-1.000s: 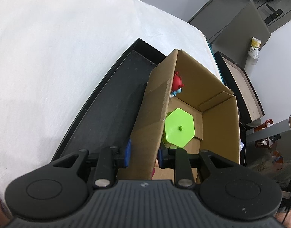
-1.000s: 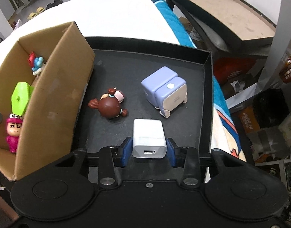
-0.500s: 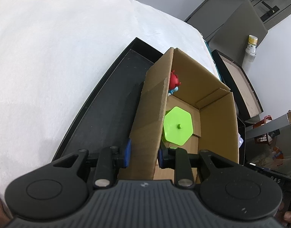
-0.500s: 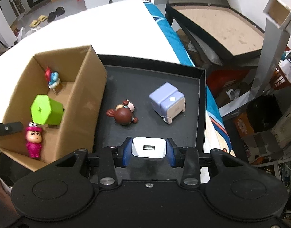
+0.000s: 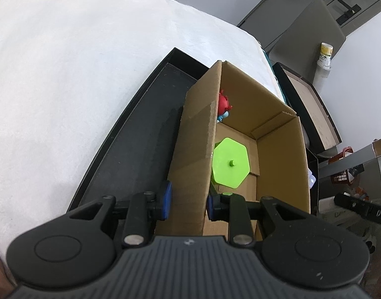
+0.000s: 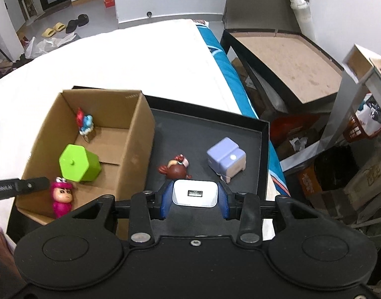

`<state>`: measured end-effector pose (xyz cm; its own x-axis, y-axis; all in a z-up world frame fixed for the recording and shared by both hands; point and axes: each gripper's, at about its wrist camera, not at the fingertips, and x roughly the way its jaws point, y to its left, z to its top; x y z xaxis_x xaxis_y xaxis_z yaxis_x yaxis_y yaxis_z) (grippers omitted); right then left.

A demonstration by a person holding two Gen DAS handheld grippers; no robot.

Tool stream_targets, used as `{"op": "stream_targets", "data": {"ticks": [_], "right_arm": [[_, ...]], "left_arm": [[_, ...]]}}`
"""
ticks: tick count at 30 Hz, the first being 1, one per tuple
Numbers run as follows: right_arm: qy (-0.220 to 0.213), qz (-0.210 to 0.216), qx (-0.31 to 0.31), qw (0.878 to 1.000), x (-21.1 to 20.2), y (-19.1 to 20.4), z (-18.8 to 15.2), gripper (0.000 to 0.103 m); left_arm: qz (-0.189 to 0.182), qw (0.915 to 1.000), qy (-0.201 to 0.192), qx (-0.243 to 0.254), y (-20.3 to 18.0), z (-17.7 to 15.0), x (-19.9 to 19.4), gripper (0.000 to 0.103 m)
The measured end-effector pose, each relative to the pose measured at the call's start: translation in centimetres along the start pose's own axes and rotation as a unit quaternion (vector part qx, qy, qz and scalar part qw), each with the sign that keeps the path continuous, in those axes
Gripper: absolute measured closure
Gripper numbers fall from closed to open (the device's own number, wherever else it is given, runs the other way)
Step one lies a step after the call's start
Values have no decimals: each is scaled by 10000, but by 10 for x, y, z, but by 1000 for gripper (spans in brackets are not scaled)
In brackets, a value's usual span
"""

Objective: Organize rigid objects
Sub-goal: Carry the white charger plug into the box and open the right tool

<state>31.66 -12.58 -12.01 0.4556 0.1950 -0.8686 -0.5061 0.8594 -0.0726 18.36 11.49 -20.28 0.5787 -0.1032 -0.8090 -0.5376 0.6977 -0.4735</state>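
My right gripper (image 6: 195, 200) is shut on a white USB charger (image 6: 195, 193), held in the air above the black tray (image 6: 264, 154). On the tray lie a brown toy figure (image 6: 176, 169) and a lilac cube-shaped charger (image 6: 226, 159). An open cardboard box (image 6: 138, 134) stands at the tray's left end; inside are a green hexagonal container (image 6: 77, 163), a pink figure (image 6: 61, 198) and a red-and-blue figure (image 6: 84, 123). My left gripper (image 5: 188, 200) is shut on the cardboard box's near wall (image 5: 193, 154), with the green hexagonal container (image 5: 230, 165) just beyond the wall.
The tray sits on a white-covered bed (image 5: 66, 74). To the right of the bed stand a black-framed low table (image 6: 285, 57), a red basket (image 6: 362, 127) and floor clutter. A finger of the left gripper (image 6: 18, 186) reaches in from the left in the right wrist view.
My right gripper has risen with the white charger, lifting it off the tray, so box and tray look smaller and farther below. The left gripper keeps its hold on the box wall.
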Motion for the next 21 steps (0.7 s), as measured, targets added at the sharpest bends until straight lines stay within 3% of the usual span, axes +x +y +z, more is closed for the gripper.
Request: {"op": "stream_targets", "data": {"ticks": [21], "right_arm": [[-136,174,-441,9988,-8,63,39,66]], "left_arm": [[-117,9999,14,-74,8,0,0,76]]}}
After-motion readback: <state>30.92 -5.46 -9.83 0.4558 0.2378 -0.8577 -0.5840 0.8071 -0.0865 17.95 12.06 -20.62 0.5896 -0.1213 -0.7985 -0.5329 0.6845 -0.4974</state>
